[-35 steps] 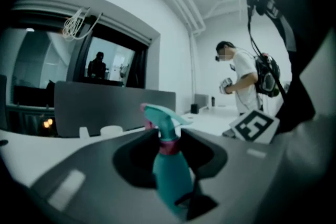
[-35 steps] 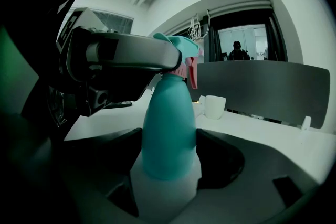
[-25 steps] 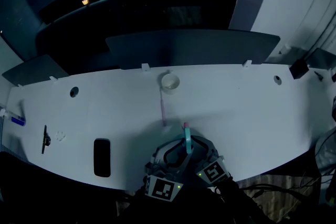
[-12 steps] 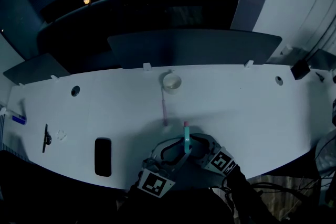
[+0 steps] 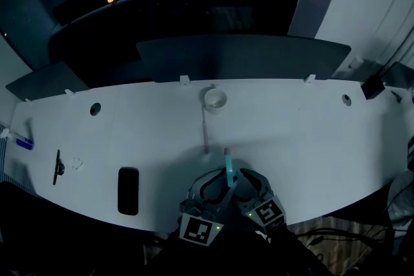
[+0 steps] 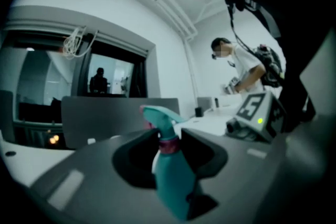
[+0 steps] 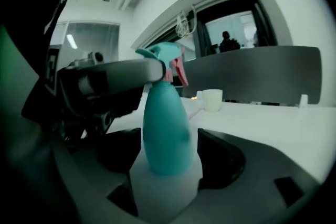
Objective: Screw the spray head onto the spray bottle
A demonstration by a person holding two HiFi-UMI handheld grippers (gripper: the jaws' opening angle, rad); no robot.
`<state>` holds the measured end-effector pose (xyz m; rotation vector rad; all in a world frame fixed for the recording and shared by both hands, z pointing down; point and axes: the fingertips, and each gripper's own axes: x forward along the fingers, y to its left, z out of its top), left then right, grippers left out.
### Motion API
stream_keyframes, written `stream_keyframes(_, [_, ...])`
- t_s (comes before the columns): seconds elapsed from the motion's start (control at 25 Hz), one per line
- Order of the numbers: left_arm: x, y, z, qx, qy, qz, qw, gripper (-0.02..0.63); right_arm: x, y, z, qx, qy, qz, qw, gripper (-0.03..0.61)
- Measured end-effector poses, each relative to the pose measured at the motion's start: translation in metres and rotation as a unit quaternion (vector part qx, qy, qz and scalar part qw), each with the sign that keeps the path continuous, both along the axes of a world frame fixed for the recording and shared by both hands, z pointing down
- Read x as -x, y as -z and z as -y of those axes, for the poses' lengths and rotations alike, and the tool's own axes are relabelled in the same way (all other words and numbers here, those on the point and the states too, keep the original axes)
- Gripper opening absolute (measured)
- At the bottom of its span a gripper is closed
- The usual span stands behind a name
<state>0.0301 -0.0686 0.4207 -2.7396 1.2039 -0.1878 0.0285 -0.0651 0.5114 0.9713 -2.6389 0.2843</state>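
1. Teal spray bottle stands at the table's near edge, spray head on top.
2. Left gripper, held level, clamps the head's collar.
3. Right gripper, tilted downward, clasps the body.
4. One bottle, one head.

An open-plan office, we would say.
We see a long curved white worktop with round cable holes and a grey divider screen along its far edge. A white cup and a flat black slab lie on it. Glazed partition walls stand behind, and a person stands farther off.
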Motion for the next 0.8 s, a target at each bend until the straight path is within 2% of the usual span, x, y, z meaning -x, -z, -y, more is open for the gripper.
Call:
stream_keyframes(0.08, [-0.001, 0.001, 0.002, -0.003, 0.031, -0.006, 0.9995, 0.133, 0.008, 0.007, 0.006, -0.009, -0.036, 0.003, 0.999, 0.337])
stream_keyframes(0.12, [-0.001, 0.003, 0.003, -0.005, 0.039, -0.008, 0.9992, 0.133, 0.011, 0.007, 0.008, -0.014, -0.037, -0.006, 0.999, 0.337])
stream_keyframes(0.24, [-0.001, 0.006, 0.003, -0.008, 0.017, -0.017, 0.9997, 0.133, 0.017, 0.007, 0.009, -0.026, -0.003, -0.005, 1.000, 0.332])
stream_keyframes(0.32, [-0.003, 0.005, -0.001, 0.000, -0.028, -0.011, 0.9995, 0.132, 0.016, 0.008, 0.005, -0.032, 0.040, 0.010, 0.999, 0.331])
stream_keyframes(0.4, [-0.005, 0.006, -0.006, 0.000, -0.082, -0.004, 0.9966, 0.133, 0.016, 0.005, 0.000, -0.037, 0.105, 0.016, 0.994, 0.331])
stream_keyframes(0.52, [-0.003, 0.003, -0.013, 0.018, -0.160, 0.002, 0.9869, 0.133, 0.017, -0.002, -0.009, -0.037, 0.225, 0.007, 0.974, 0.331])
stream_keyframes(0.6, [-0.001, 0.001, -0.015, 0.036, -0.194, 0.013, 0.9803, 0.133, 0.020, -0.002, -0.012, -0.030, 0.284, 0.000, 0.958, 0.331])
stream_keyframes(0.68, [0.001, -0.001, -0.014, 0.038, -0.193, 0.031, 0.9800, 0.135, 0.023, 0.000, -0.011, -0.027, 0.299, -0.004, 0.954, 0.331])
stream_keyframes(0.8, [0.004, -0.001, -0.013, 0.025, -0.143, 0.031, 0.9890, 0.143, 0.023, 0.001, -0.009, -0.032, 0.271, 0.004, 0.962, 0.331])
